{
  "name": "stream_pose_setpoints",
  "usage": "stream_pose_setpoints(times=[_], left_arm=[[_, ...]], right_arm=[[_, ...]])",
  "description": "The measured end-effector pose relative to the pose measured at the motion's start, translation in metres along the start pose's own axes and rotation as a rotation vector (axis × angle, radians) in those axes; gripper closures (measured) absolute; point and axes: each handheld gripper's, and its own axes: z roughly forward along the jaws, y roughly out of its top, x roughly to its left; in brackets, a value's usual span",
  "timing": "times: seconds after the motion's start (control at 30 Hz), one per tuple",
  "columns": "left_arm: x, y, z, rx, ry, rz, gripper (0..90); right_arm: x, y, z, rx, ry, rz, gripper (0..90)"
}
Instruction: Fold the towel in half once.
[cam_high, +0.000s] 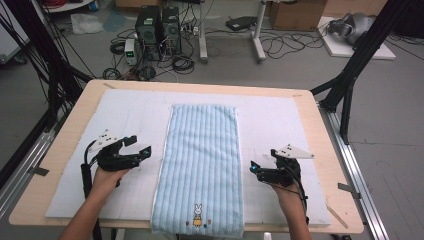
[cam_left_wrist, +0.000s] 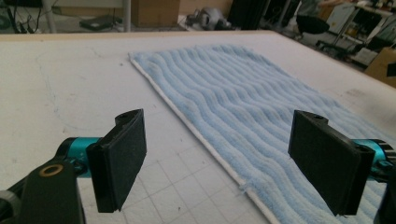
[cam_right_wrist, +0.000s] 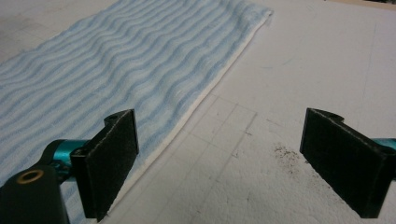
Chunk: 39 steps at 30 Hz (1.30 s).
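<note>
White padding (cam_high: 130, 120) covers your table (cam_high: 85, 97), and the towel (cam_high: 202, 150) lies flat down its middle, long way toward you, with its near end and the rabbit (cam_high: 198, 216) hanging just over the front edge. Your left gripper (cam_high: 136, 146) sits just beside the towel's left edge, and your right gripper (cam_high: 254, 169) just beside the right edge; both stand wide open and hold nothing.

You look set to take the two long edges, probably for a fold. In the left gripper view the white hem (cam_left_wrist: 196, 135) runs between the jaws, so you are already lined up there. In the right gripper view the hem (cam_right_wrist: 205, 98) passes close by the left jaw, so shift that hand a little toward the towel first. Bring each lower jaw down onto the padding and slide it under the hem before closing, or you will pinch the padding as well. From above I can't quite tell whether your hands are level along the towel; match them, or the fold will skew.
</note>
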Motion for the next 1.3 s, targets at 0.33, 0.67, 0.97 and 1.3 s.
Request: stream_pose_setpoints(times=[0.33, 0.67, 0.97, 1.3], left_arm=[[0.009, 0.029, 0.039, 0.083, 0.014, -0.026, 24.6], [0.007, 0.028, 0.089, 0.190, 0.034, -0.023, 28.6], [0.002, 0.018, 0.114, 0.311, 0.083, -0.010, 41.2], [-0.006, 0.015, 0.116, 0.364, 0.120, 0.097, 65.8]], right_arm=[[-0.001, 0.000, 0.000, -0.003, 0.006, 0.003, 10.9], [-0.002, -0.001, -0.001, 0.002, 0.014, 0.013, 10.9], [-0.004, -0.002, -0.002, 0.005, 0.012, 0.023, 10.9], [-0.007, -0.003, -0.006, 0.000, 0.005, 0.040, 10.9]])
